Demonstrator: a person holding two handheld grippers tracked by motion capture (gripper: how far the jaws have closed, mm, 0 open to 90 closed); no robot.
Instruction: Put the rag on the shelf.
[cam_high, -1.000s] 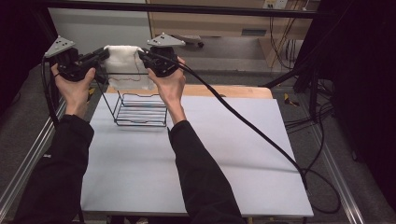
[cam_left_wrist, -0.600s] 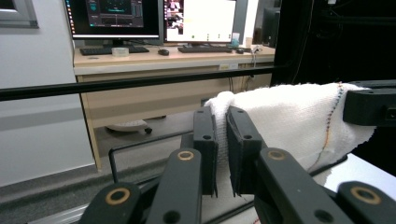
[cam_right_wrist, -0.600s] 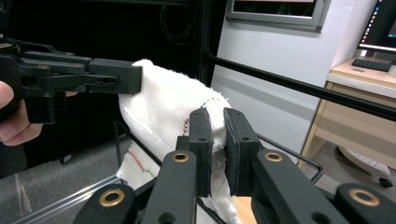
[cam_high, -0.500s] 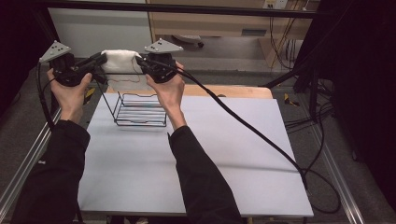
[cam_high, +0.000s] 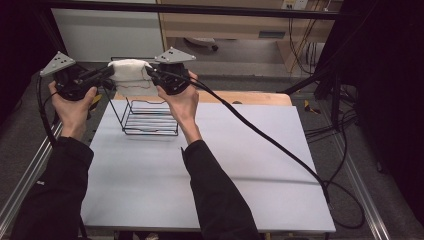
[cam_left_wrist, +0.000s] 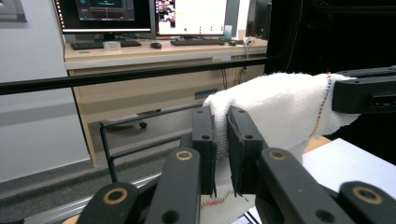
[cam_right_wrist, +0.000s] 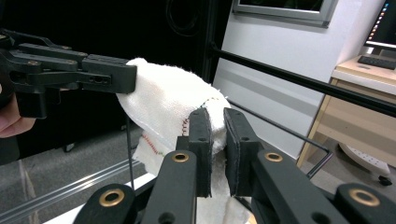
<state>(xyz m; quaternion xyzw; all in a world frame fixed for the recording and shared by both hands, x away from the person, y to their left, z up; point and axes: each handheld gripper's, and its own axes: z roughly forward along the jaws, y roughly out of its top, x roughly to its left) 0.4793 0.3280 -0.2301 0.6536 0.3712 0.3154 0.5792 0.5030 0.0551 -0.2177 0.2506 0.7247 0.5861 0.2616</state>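
The left gripper (cam_high: 102, 75) and right gripper (cam_high: 150, 74) are each clamped on an opposite end of the white cloth (cam_high: 129, 70), which is held stretched crosswise between them, raised directly above the wire basket (cam_high: 147, 117) on the table (cam_high: 240, 165).

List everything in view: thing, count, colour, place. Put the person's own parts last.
cloth: one, white with red stitching, stretched in the air between both grippers above the rack
wire rack: one, black, far left part of the table
table: one, white top, centre of the high view
monitors: two, dark-framed, on the wooden desk beyond the table
keyboards: two, black, on that desk
left gripper: one, black, shut on the cloth's left end
right gripper: one, black, shut on the cloth's right end
sleeves: two, black, bottom of the high view
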